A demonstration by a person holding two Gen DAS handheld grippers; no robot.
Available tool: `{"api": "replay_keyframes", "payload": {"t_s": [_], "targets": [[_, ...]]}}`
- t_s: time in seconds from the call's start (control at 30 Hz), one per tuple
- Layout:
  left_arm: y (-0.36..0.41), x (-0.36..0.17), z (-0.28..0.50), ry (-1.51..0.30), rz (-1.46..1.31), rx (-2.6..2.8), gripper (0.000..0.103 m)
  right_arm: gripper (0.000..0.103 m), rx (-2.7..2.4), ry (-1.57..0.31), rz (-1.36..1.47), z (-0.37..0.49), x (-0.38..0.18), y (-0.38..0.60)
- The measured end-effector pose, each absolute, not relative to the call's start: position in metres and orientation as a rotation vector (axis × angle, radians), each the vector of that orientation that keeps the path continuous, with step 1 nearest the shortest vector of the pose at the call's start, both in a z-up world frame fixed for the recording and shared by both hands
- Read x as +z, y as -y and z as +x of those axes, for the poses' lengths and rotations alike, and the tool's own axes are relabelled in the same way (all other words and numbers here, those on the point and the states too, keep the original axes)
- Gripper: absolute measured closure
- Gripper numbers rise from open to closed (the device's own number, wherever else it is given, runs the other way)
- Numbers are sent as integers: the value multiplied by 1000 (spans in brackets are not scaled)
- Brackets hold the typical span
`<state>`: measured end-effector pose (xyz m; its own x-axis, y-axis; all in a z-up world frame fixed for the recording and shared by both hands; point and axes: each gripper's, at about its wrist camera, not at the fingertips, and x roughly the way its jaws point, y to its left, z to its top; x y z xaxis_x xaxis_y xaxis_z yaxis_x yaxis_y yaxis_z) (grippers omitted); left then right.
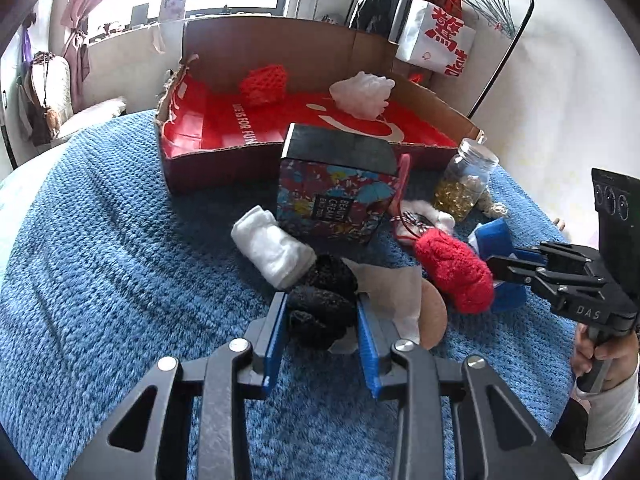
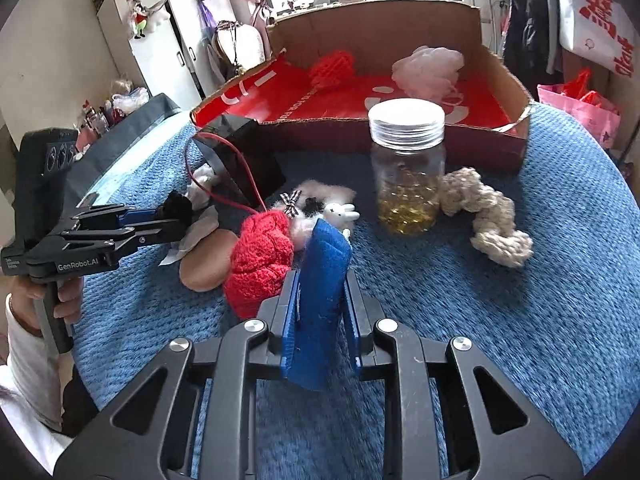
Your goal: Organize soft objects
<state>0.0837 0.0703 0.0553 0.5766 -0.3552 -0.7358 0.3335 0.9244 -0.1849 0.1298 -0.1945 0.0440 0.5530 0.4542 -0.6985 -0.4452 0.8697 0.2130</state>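
Observation:
My left gripper (image 1: 321, 300) is shut on a black fuzzy bundle (image 1: 320, 308) that lies on the blue knitted blanket (image 1: 120, 280). My right gripper (image 2: 322, 276) is shut on a blue cloth pad (image 2: 320, 312), which stands upright between its fingers. A red knitted piece (image 2: 260, 260) lies between the two grippers, touching the blue pad. A rolled white towel (image 1: 272, 248) rests just left of the black bundle. Behind them, the open cardboard box (image 1: 208, 168) with a red lining holds a red crochet piece (image 1: 264, 84) and a white puff (image 1: 364, 92).
A patterned gift box (image 1: 336, 200) stands in front of the cardboard box. A glass jar (image 2: 408, 168) and a cream rope knot (image 2: 484, 216) sit to the right. A tan round pad (image 2: 204, 264), crumpled paper (image 1: 396, 292) and a small plush bunny (image 2: 340, 212) lie nearby.

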Motion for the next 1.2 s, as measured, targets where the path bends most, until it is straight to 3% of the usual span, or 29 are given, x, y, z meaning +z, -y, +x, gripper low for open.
{"api": "replay_keyframes", "payload": {"t_s": [0.53, 0.63, 0.67, 0.7, 0.73, 1.2], "targets": [[-64, 51, 62, -878, 23, -360, 67, 80, 439, -835, 22, 116, 52, 228], [-61, 47, 62, -884, 36, -360, 58, 73, 374, -858, -50, 118, 45, 226], [-60, 46, 62, -883, 38, -360, 56, 59, 371, -862, -54, 118, 44, 227], [-60, 46, 61, -881, 38, -361, 52, 53, 369, -861, -55, 115, 44, 228], [-60, 46, 60, -878, 38, -363, 47, 37, 368, -849, -56, 111, 45, 230], [-55, 44, 65, -877, 40, -377, 35, 35, 375, -870, -19, 87, 34, 248]]}}
